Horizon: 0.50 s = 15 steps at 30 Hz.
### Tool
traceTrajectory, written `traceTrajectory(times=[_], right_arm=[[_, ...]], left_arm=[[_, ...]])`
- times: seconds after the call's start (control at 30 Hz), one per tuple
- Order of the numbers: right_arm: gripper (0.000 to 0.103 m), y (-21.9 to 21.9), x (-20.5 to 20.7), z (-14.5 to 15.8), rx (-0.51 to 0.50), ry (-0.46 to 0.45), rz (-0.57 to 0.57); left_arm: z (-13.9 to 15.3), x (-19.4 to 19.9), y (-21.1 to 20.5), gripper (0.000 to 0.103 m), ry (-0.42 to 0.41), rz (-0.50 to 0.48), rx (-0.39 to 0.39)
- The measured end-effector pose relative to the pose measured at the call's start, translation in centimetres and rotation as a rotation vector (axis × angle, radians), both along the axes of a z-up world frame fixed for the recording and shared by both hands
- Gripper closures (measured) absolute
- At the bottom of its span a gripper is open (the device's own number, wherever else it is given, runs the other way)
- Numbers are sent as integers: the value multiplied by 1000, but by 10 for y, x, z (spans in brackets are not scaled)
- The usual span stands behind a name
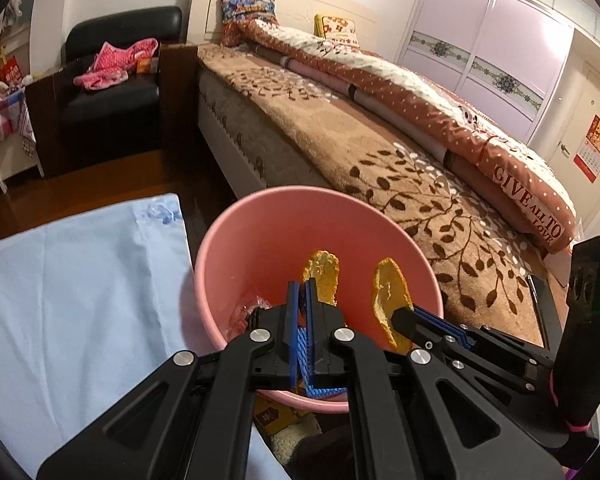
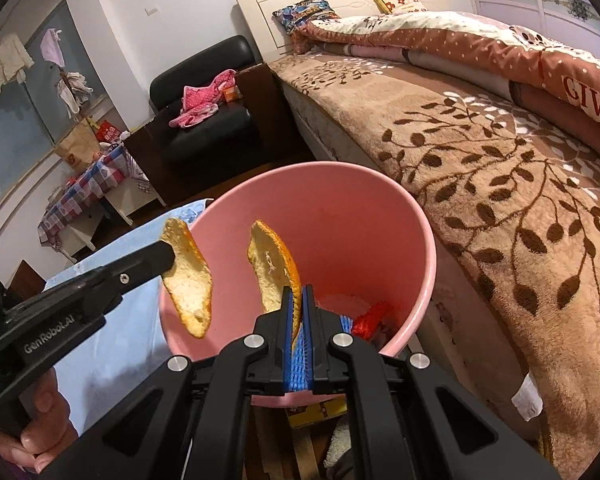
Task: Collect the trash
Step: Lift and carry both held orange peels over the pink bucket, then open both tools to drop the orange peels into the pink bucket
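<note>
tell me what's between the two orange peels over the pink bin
Nothing. In the right wrist view the left peel and right peel hang apart, with only the pink bin wall showing in the gap.

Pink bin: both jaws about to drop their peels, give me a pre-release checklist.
1. Left gripper shut on a peel: ok, left orange peel clamped between the jaws.
2. Right gripper shut on a peel: ok, right orange peel clamped.
3. Right orange peel over the pink bin opening: ok in both views.
4. Left orange peel over the opening: cannot tell; the left view shows it inside the rim, the right view near the rim by the blue cloth.
5. Bin upright with room: ok, only a few scraps at the bottom.
6. Grippers clear of each other: ok, a gap shows between the peels.
</note>
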State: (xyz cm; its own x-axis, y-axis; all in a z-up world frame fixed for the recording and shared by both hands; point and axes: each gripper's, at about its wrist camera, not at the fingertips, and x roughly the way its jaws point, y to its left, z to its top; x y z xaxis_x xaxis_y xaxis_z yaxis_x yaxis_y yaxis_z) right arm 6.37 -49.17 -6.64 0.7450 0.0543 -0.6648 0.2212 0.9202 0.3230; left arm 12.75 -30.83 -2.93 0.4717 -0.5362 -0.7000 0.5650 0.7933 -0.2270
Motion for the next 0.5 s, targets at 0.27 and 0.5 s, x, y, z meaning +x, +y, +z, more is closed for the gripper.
traceTrajectory(times=[0.27, 0.5], right_arm=[[99, -3, 7, -12, 8, 24, -6], [99, -6, 11, -19, 12, 35, -15]], left_arm=[[-13, 7, -2, 100, 34, 16, 8], [-21, 12, -2, 100, 61, 35, 16]])
